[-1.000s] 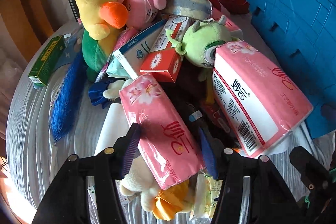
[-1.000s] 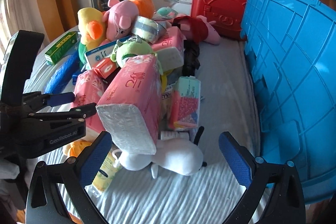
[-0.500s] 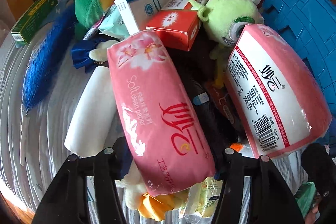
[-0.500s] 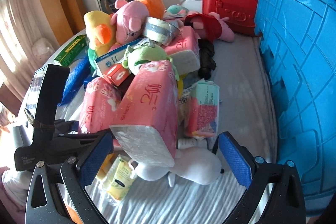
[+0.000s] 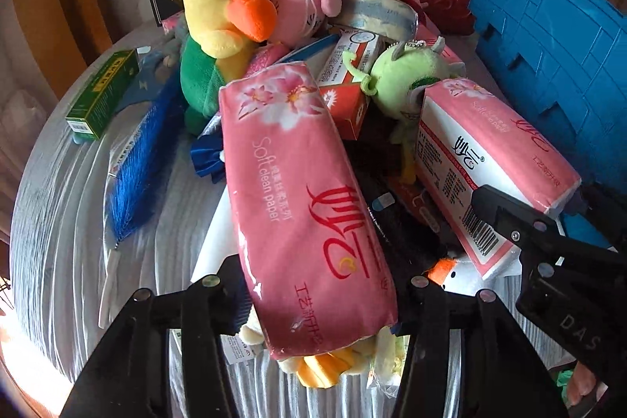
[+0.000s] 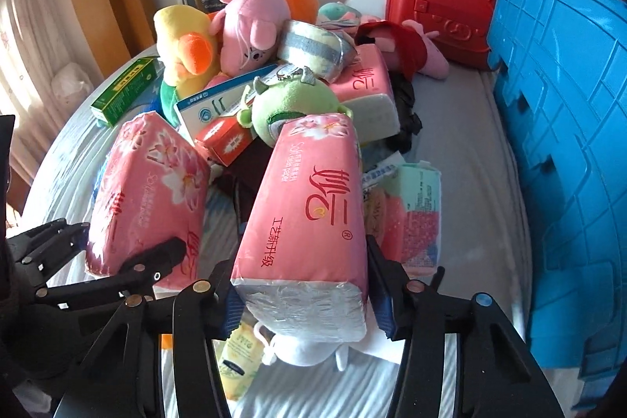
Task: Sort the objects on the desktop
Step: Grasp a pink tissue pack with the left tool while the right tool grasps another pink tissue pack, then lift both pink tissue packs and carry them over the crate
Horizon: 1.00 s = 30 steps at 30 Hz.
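On the left, the left gripper (image 5: 319, 294) had its jaws clamped across the near end of the left tissue pack (image 5: 301, 206), one pad on each long side, having just been closing on it. That pack's long axis ran away from the jaws toward roughly eleven o'clock in the left wrist view, its far end propped on the toy pile just under the yellow duck (image 5: 219, 14). Over to the right, the right gripper (image 6: 301, 304) had just been closing too, and its blue pads sat against both flanks of the right tissue pack (image 6: 313, 206), gripping it at the white, wrapped end face. That pack's long axis pointed straight out toward twelve o'clock, its far end against the green plush (image 6: 290, 108). So each hand had its own pack, each lying lengthwise out from the jaws and held by the near end only. Farther right, the blue crate (image 6: 568, 151) stood at about three o'clock from the right gripper, across a bare strip of the striped surface (image 6: 466, 143). By my reading, the right-hand pack was the nearer one to the crate, and with both held at one end, the far ends looked likely to droop or drag toys on the lift.
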Each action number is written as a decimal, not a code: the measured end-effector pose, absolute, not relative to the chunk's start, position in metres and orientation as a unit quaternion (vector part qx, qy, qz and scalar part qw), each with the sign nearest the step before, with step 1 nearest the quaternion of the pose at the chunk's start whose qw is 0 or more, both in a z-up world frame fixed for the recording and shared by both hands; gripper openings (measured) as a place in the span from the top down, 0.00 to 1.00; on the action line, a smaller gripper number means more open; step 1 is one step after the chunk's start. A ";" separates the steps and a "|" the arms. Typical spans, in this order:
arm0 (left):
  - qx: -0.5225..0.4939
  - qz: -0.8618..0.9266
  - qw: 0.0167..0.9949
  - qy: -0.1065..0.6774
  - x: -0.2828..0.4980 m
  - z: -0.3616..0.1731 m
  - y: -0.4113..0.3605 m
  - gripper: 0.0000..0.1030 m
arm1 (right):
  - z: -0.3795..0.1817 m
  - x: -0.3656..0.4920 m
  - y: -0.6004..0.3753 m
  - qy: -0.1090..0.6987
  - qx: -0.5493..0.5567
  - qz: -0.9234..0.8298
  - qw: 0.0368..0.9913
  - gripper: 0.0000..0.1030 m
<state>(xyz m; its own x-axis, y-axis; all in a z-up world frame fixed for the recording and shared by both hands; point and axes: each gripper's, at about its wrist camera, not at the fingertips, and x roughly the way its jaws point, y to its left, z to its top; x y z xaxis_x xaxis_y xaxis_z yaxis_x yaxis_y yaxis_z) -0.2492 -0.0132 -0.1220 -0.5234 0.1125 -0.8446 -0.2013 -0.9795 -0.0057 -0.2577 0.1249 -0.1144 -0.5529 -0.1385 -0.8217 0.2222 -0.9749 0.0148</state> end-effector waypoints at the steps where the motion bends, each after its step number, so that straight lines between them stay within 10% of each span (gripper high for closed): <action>1: -0.470 0.877 0.086 0.054 -0.246 -0.116 -0.012 0.51 | -0.111 -0.256 0.126 0.043 0.458 -0.882 0.104 0.51; 30: -0.215 0.952 0.193 0.106 -0.206 0.089 0.153 0.51 | 0.124 -0.189 0.263 0.022 0.158 -0.987 0.034 0.51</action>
<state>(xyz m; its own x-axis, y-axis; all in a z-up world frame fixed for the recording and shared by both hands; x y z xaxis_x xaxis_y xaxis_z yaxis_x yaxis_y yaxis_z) -0.2056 0.1534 0.0887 -0.8336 0.3209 -0.4495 -0.4120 -0.9033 0.1193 -0.1887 0.2628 0.1243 -0.9480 -0.0598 -0.3125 0.0739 -0.9967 -0.0337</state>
